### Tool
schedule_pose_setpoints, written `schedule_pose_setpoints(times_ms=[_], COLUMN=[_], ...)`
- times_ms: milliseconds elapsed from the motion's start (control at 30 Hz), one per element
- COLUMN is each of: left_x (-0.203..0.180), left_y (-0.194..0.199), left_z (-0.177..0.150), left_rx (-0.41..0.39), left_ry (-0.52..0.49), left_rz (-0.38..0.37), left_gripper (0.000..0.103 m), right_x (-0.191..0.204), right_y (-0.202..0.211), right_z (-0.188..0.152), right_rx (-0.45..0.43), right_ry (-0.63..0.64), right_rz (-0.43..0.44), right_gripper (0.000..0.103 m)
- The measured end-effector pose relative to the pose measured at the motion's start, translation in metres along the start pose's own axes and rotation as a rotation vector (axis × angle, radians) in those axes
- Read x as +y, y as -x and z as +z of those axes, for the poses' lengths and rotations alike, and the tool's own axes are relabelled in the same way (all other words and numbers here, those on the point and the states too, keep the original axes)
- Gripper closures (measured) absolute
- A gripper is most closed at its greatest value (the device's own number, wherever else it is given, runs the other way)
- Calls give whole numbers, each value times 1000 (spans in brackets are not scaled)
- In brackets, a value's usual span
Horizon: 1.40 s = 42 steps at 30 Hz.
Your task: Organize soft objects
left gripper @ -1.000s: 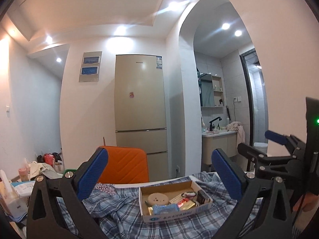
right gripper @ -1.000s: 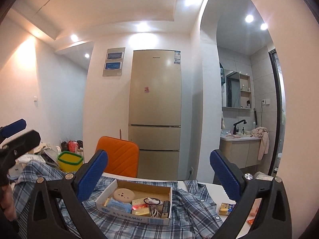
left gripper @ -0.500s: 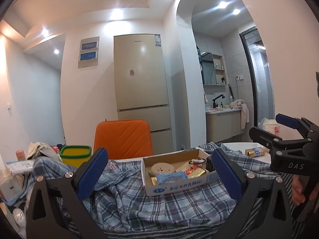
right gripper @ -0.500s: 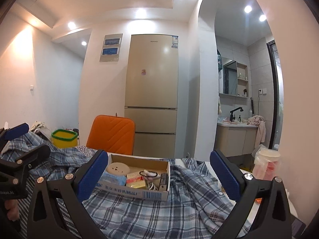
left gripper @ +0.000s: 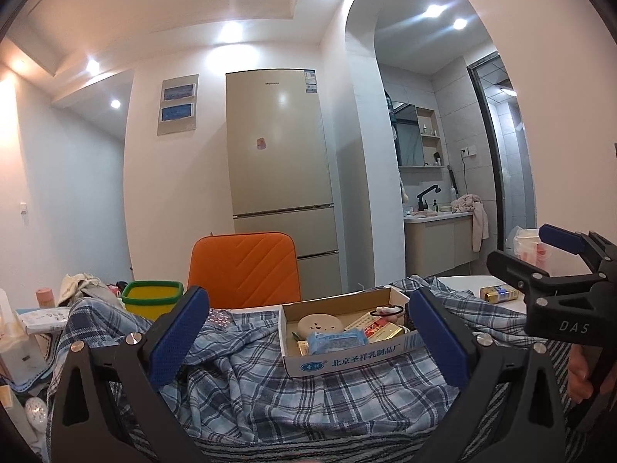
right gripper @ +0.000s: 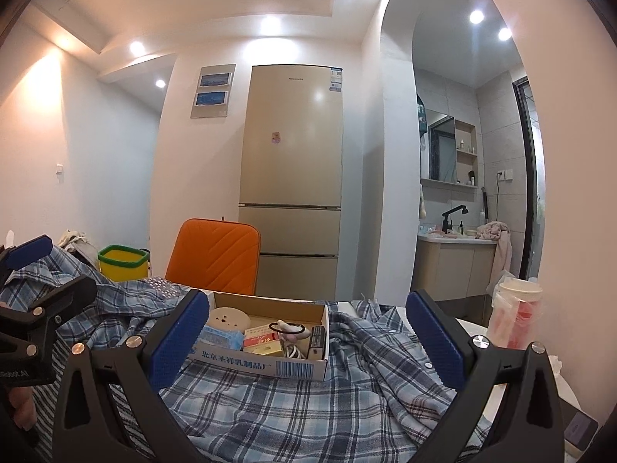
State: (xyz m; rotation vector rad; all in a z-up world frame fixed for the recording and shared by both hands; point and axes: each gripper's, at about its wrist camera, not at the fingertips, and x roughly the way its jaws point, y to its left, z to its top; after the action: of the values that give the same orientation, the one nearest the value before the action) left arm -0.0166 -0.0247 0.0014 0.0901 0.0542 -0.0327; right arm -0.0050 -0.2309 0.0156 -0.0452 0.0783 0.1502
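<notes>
Table: plaid shirt (left gripper: 293,397) under cardboard box (left gripper: 347,359); left hand-held gripper (left gripper: 304,332) released; right hand-held gripper (right gripper: 304,332) released

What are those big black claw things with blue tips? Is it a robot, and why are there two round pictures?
It's not a robot. A person holds one claw tool in each hand, and each tool has a tiny camera looking out between its two fingers. That is why each picture looks round and bendy.

One picture comes from the left gripper, the other from the right gripper. Each camera also catches the other tool off to the side, with a bit of the person's hand around its handle.

Both claws are wide open and hold nothing. In front of them lies a rumpled blue checked shirt, spread over a table. A cardboard box full of little things sits on the shirt. An orange chair and a tall fridge stand behind.
</notes>
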Motion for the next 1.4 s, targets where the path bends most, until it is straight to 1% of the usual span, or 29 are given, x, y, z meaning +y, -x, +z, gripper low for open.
schedule_pose_setpoints(times_ms=[167,433,800,1400], left_x=[6,4,3,4], left_y=[-6,5,1,1], left_z=[-1,0,0,0], left_rx=[29,-19,1,-8], left_ry=[30,21,16,21], left_rz=[-4,10,11,15], left_gripper=[0,0,0,0], right_x=[-1,-3,-3,-3], right_y=[0,0,0,0], right_z=[0,-1,-1,-1], right_rx=[7,6,8,6], right_ry=[7,4,4,5], right_rz=[0,-8,-8,-8], right_gripper=[0,0,0,0])
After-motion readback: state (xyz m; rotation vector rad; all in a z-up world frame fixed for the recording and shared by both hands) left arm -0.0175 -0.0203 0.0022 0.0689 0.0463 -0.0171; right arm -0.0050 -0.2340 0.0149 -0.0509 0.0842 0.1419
